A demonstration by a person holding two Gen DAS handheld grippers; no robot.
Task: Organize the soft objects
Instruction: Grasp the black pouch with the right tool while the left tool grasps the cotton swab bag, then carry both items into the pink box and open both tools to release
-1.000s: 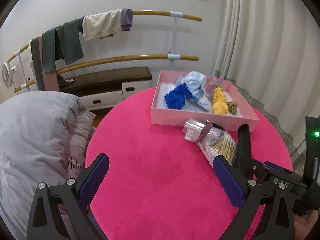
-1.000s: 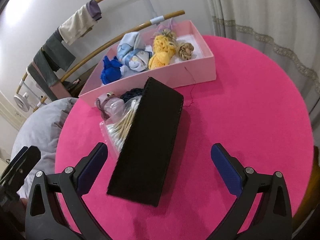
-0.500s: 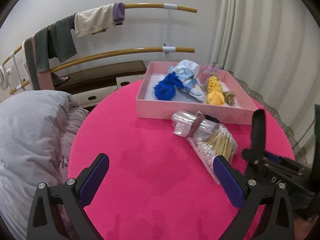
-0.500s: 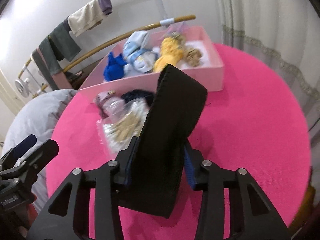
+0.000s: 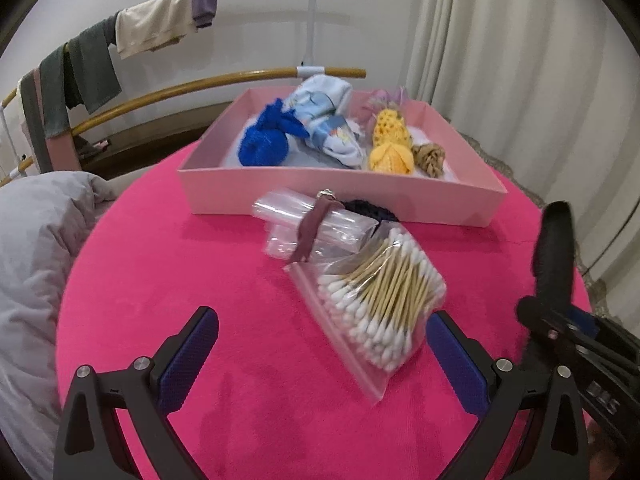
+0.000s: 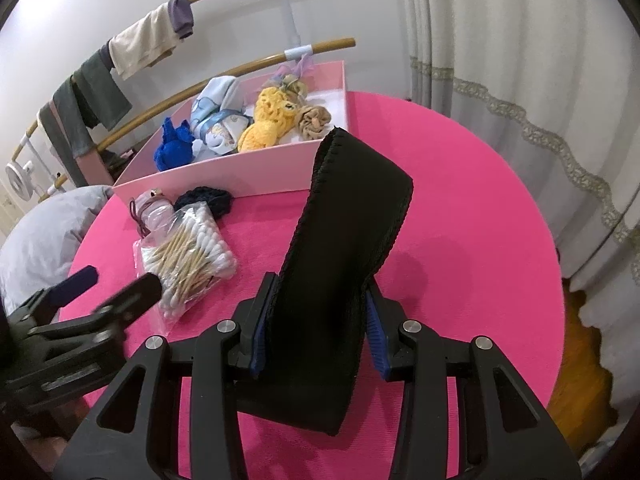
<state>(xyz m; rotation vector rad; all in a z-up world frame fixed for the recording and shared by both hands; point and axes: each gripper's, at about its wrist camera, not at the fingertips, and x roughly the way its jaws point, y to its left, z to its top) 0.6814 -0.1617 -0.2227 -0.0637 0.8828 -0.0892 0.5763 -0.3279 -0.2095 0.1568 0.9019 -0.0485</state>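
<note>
The right gripper [image 6: 316,332] clamps the black pouch [image 6: 344,248] upright, apparently to carry it into the pink box [image 6: 224,178] beyond, while the left gripper [image 5: 320,352], jaws wide and empty, hovers near the swab bag [image 5: 380,292] before that box.

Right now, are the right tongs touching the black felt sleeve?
Touching. The right wrist view shows the right tongs with both blue pads pressed against the black felt sleeve, holding it up off the table.
</note>
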